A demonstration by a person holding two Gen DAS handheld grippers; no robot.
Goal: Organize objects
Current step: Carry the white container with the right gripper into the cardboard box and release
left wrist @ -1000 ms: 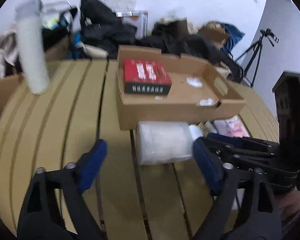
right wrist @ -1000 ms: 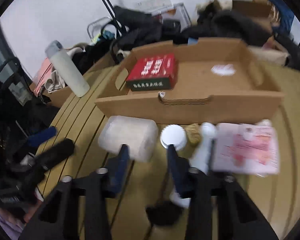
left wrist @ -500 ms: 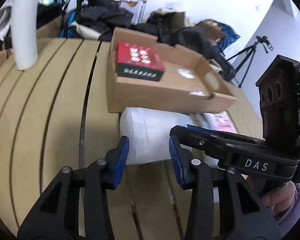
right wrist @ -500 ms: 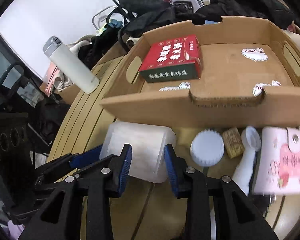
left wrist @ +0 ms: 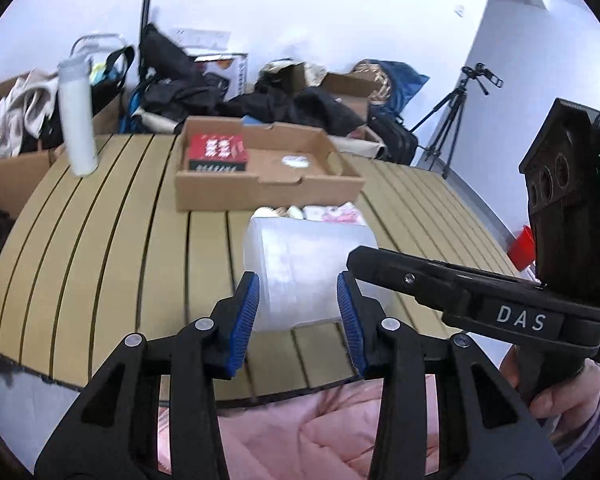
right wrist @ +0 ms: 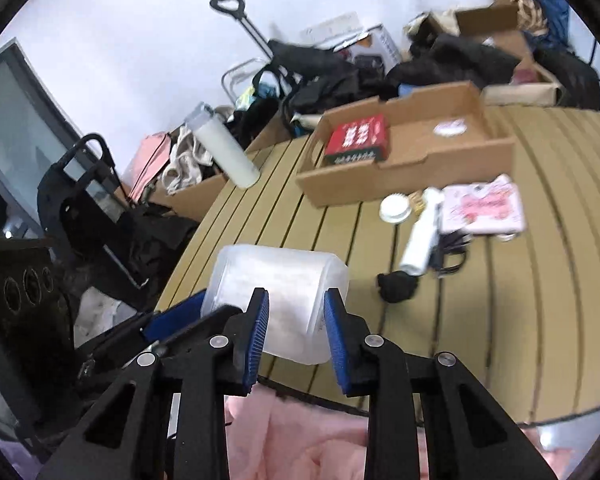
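Note:
A translucent white plastic jar lies on its side and is held above the near edge of the slatted table. My left gripper is shut on one end of it. My right gripper is shut on the other end of the jar. An open cardboard tray with a red box in it stands at the middle of the table; both show in the right wrist view, tray and box.
A white lid, a small white bottle, a pink wallet and a black object lie in front of the tray. A tall white flask stands at the table's far left. Bags, clothes and a tripod lie behind.
Both grippers have closed on the jar and pulled it back from the tray toward the near table edge, lifting it off the table. The lid, bottle and wallet stayed by the tray.

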